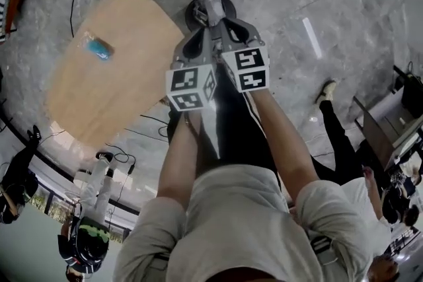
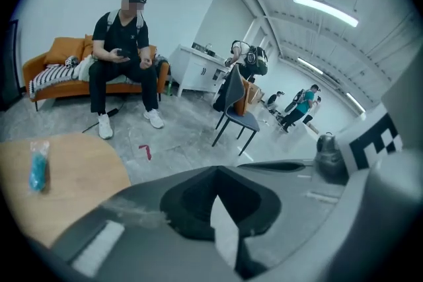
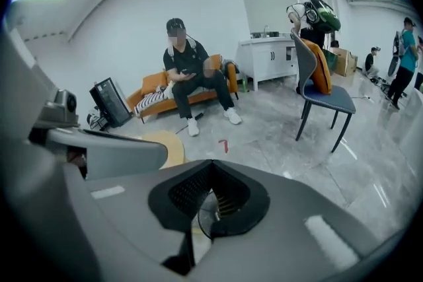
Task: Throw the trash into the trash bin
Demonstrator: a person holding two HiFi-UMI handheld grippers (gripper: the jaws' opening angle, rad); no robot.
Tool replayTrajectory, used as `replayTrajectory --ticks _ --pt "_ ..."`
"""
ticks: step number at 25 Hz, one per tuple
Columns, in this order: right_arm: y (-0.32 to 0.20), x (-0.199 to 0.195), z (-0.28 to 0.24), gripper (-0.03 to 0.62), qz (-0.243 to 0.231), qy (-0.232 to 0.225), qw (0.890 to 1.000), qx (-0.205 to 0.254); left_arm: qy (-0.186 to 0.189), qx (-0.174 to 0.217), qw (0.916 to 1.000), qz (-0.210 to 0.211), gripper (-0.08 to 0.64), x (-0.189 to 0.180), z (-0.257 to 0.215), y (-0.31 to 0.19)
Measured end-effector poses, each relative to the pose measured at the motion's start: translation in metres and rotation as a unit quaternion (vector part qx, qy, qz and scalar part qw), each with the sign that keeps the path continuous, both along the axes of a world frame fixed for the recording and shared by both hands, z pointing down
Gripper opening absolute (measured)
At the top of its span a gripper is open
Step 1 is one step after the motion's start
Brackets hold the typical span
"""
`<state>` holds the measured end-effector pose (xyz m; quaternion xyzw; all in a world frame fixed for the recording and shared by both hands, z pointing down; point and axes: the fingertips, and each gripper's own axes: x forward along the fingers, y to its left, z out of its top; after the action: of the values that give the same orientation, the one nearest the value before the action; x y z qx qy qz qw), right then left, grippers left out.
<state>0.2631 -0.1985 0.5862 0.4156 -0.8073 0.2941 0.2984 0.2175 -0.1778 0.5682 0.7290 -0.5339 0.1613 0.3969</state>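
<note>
Left gripper (image 1: 205,23) (image 2: 221,221) and right gripper (image 1: 223,23) (image 3: 210,208) are both shut tight and empty, side by side directly above the black trash bin (image 1: 194,10), while the blue trash packet (image 1: 99,47) (image 2: 38,167) lies on the wooden counter (image 1: 112,96), left of the bin.

You have no words, numbers or brand names to read here; the left marker cube (image 1: 192,86) and right marker cube (image 1: 246,68) show only black-and-white square patterns.
</note>
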Motion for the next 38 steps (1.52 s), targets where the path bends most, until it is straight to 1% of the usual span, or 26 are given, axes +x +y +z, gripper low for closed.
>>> replayTrajectory --ticks 4,8,12,15,17,20,27,33,35,38 --pt "0.005 -0.012 -0.056 0.008 -0.013 -0.015 0.999 0.032 -0.007 0.032 0.9994 -0.011 0.017 -0.011 -0.046 -0.004" --pt "0.004 -0.023 -0.113 0.008 -0.029 -0.022 0.996 0.08 -0.014 0.072 0.9971 -0.02 0.017 -0.026 -0.094 -0.006" --pt "0.002 -0.036 -0.162 0.008 -0.043 -0.041 0.99 0.124 -0.028 0.116 0.9923 -0.031 0.017 -0.039 -0.137 -0.01" --pt "0.005 -0.05 -0.188 0.008 -0.055 -0.051 0.986 0.147 -0.046 0.148 0.9873 -0.037 0.017 -0.051 -0.164 -0.008" --pt "0.005 -0.06 -0.201 0.008 -0.063 -0.055 0.984 0.157 -0.052 0.16 0.9849 -0.042 0.017 -0.06 -0.177 -0.009" --pt "0.007 -0.069 -0.214 0.008 -0.068 -0.061 0.982 0.165 -0.052 0.166 0.9837 -0.047 0.017 -0.068 -0.187 -0.006" --pt "0.003 -0.074 -0.234 0.008 -0.078 -0.066 0.978 0.183 -0.063 0.177 0.9806 -0.055 0.017 -0.071 -0.199 -0.003" --pt "-0.004 -0.074 -0.241 0.008 -0.079 -0.068 0.978 0.179 -0.043 0.182 0.9796 -0.074 0.017 -0.073 -0.213 -0.011" --pt "-0.004 -0.077 -0.242 0.008 -0.08 -0.071 0.979 0.175 -0.046 0.178 0.9796 -0.081 0.017 -0.079 -0.214 -0.009" --pt "0.004 -0.094 -0.242 0.008 -0.098 -0.076 0.978 0.169 -0.054 0.171 0.9784 -0.103 0.017 -0.1 -0.215 0.004"
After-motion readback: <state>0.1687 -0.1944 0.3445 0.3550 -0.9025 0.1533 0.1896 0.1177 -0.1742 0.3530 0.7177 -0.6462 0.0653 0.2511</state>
